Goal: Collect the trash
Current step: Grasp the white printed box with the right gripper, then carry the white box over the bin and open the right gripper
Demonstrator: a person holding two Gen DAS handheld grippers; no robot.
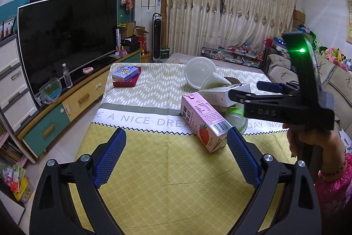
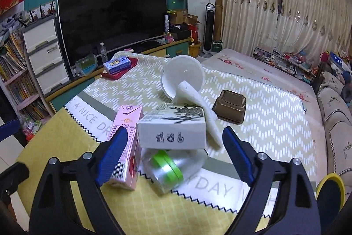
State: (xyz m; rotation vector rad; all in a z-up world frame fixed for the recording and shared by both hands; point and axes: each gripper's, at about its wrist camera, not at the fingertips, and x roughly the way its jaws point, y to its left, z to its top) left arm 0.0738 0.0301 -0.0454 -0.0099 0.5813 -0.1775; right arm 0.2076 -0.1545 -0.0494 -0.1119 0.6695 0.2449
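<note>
My trash sits heaped on the table (image 2: 275,116): a pink strawberry carton (image 2: 125,147) lying beside a white box (image 2: 173,131), which rests on a green-lidded clear jar (image 2: 167,169). Behind them are a white bowl (image 2: 182,76) and a brown tray (image 2: 231,107). My right tongs (image 2: 175,144) stand released around the box and jar, gripping nothing. My left tongs (image 1: 176,153) are released too, empty, the carton just beside the right-hand finger.
</note>
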